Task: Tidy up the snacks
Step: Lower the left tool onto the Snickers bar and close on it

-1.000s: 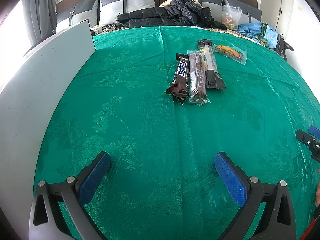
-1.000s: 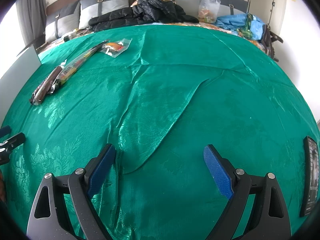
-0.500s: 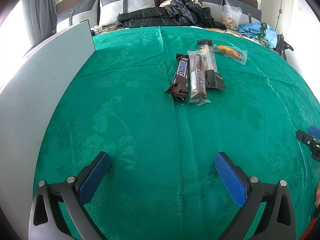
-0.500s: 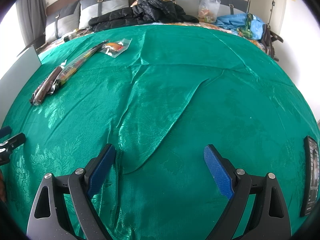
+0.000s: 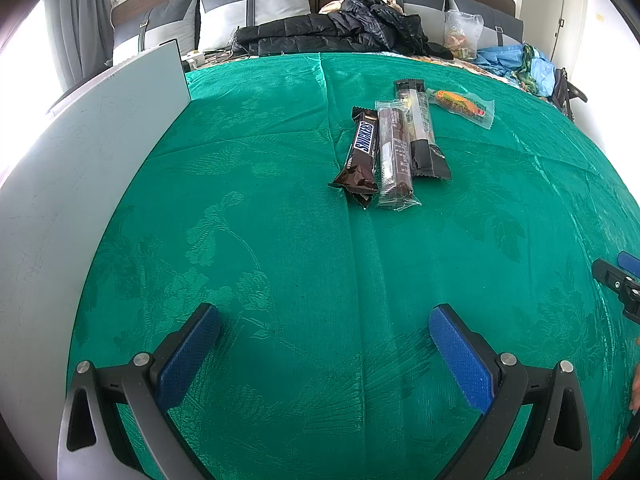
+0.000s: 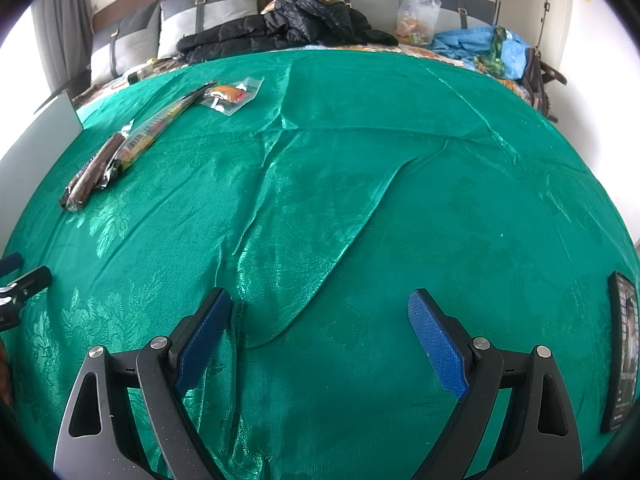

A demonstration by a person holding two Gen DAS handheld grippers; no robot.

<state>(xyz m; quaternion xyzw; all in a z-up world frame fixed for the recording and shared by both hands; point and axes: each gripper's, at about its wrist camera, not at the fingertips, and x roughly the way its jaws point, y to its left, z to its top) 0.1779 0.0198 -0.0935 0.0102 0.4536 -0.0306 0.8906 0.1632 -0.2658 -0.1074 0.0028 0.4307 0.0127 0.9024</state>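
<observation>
A: What snacks are lying on the green cloth (image 5: 280,240)?

B: Four, in a loose row at the far middle of the left wrist view. Leftmost is a Snickers bar (image 5: 362,152) in a dark brown wrapper with blue and white lettering, its near end crumpled. Touching its right side is a dark bar in a clear wrapper (image 5: 395,158), long and narrow, with clear film sticking out at both ends. Next is a long stick pack (image 5: 420,132) with a clear middle and black ends, reaching a little farther away than the others.

A: And the fourth?

B: An orange snack in a clear packet (image 5: 460,105), lying aslant just right of the stick pack's far end. In the right wrist view the same group sits at the far left, seen edge-on, with the orange packet (image 6: 232,95) farthest.

A: How are the grippers?

B: The left hand-held gripper (image 5: 324,330) is spread wide, blue pads apart with nothing between them, low over the cloth and well short of the snacks. The right hand-held gripper (image 6: 320,316) is likewise released, over a long fold in the cloth.

A: Anything else around?

B: A pale grey board (image 5: 80,160) at the left, a black jacket (image 5: 340,32) against the pillows (image 5: 256,12) at the far end, and a dark flat object (image 6: 622,348) at the right edge of the right wrist view.
</observation>
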